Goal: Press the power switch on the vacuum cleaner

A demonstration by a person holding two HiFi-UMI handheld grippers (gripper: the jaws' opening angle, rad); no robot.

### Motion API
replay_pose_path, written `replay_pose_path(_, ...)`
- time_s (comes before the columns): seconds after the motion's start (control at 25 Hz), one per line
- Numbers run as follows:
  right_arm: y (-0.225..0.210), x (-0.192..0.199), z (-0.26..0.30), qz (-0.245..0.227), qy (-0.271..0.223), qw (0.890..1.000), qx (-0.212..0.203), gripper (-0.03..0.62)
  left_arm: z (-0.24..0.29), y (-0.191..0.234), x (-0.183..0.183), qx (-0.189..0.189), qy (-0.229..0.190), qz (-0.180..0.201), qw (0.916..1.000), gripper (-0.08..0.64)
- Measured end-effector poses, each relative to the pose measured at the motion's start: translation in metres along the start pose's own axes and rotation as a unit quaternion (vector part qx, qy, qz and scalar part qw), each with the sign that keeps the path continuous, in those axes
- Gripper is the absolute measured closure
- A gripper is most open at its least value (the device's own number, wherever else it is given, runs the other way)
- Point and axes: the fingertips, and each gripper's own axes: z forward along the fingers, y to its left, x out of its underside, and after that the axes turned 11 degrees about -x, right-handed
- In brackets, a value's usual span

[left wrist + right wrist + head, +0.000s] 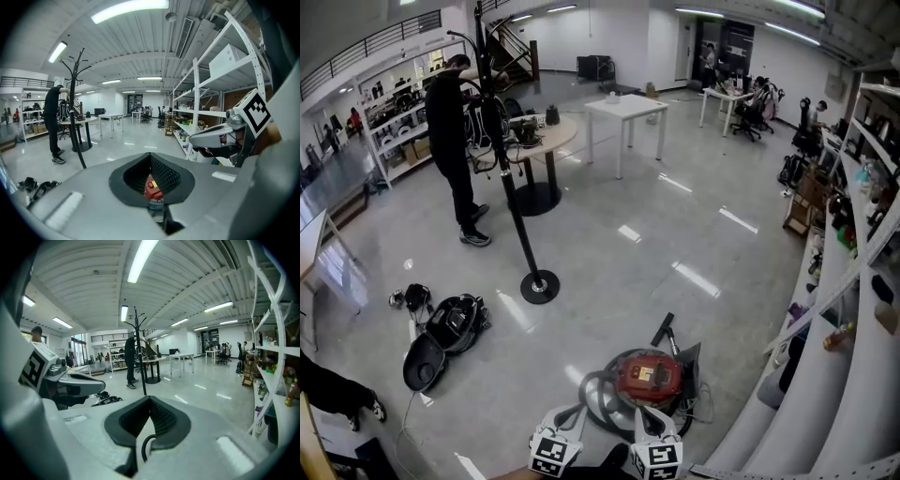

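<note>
Left gripper pose: the left gripper is hanging low at the bottom edge of the head view, pointing forward and down toward the floor.
Left claw: its jaws are pressing together at the tips, pinching nothing; only a thin slit is showing behind them.
Right gripper pose: the right gripper is riding just beside the left one, roughly parallel to it and aiming the same way.
Right claw: the jaws are meeting at the tips, also holding nothing.
Vacuum cleaner: the red vacuum cleaner is sitting on the glossy floor just ahead of both grippers and close to the white shelving; neither gripper is touching it.
Through the slits: a strip of the red body is showing in the left gripper view, and a curve of dark hose in the right gripper view.
Power switch: too small to pick out.
Hose: it is looping around the left side of the red body.
Counts: two grippers, each carrying one marker cube; one red vacuum cleaner; one black canister machine lying open, well to the left; one coat stand; one round table; one white table; one person standing by the round table.
</note>
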Motion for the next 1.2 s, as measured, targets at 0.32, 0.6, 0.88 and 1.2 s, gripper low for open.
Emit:
replay_pose_path(0.32, 0.088, 0.002, -0.001, 0.003, -0.005, 1.0, 0.013, 0.6, -0.054, 0.036, 0.017, 0.033, -0.013, 0.004, 0.9993, 0.545)
replay_pose_path(0.6, 0.161, 0.023, -0.019, 0.028, -0.009, 0.998, 0.051, 0.6, -0.116, 0.065, 0.039, 0.068, -0.027, -0.009, 0.9973, 0.545)
replay_pose_path(0.88, 0.225, 0.028, -0.027, 0.012, -0.005, 0.998, 0.055, 0.6, -0.182, 0.089, 0.068, 0.074, -0.026, -0.028, 0.9965, 0.545)
replay_pose_path(1.2, 0.247, 0.03, -0.058, 0.001, -0.01, 0.998, 0.057, 0.6, -0.216, 0.087, 0.07, 0.057, -0.039, -0.039, 0.9968, 0.545)
